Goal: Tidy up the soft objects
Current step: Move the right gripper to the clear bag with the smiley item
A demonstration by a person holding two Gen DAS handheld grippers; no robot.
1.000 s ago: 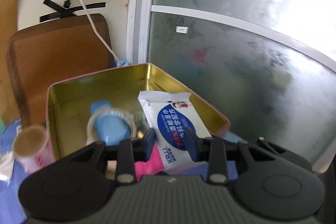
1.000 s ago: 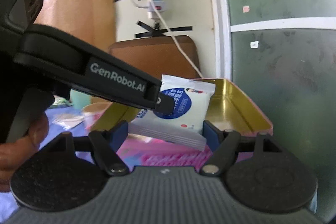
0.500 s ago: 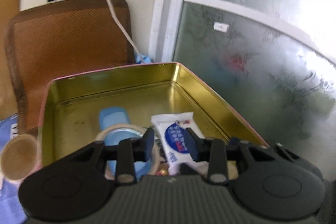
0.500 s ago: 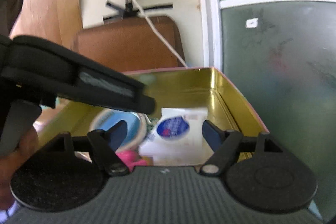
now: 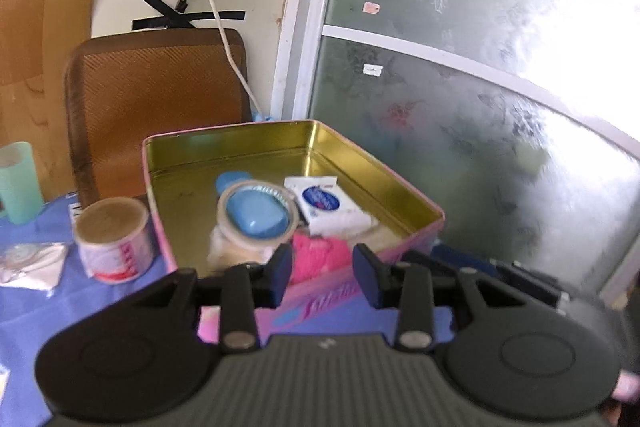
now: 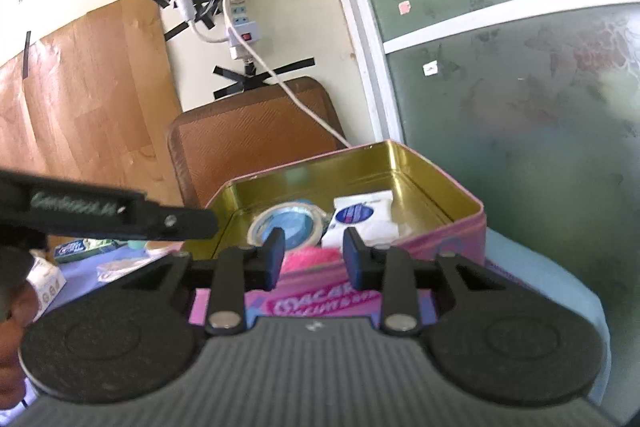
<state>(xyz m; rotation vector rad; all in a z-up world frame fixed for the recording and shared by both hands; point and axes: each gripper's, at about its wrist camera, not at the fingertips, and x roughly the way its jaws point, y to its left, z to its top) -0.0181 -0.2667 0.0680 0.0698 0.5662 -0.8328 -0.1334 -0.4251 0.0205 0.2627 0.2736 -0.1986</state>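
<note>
A pink tin (image 5: 224, 138) with a gold inside stands on the blue cloth. In it lie a white and blue wipes pack (image 5: 325, 203), a tape roll around a blue object (image 5: 256, 217), a pink fluffy cloth (image 5: 316, 253) and something white and soft (image 5: 224, 247). My left gripper (image 5: 322, 263) hovers before the tin's near wall, its jaws opening with nothing between them. My right gripper (image 6: 313, 246) is also short of the tin (image 6: 460, 223), its jaws closing on nothing. The wipes pack (image 6: 362, 217) and pink cloth (image 6: 309, 258) show beyond it.
A red-printed tape roll (image 5: 114, 239), a green cup (image 5: 18, 183) and a plastic packet (image 5: 32, 261) sit left of the tin. A brown chair back (image 5: 156, 87) and a frosted glass door (image 5: 460, 107) stand behind. The left gripper's body (image 6: 120, 215) crosses the right wrist view.
The wipes pack, held up in my left gripper a second ago, now lies in the tin. Both grippers have pulled back from the tin. The right jaws have narrowed a lot.
</note>
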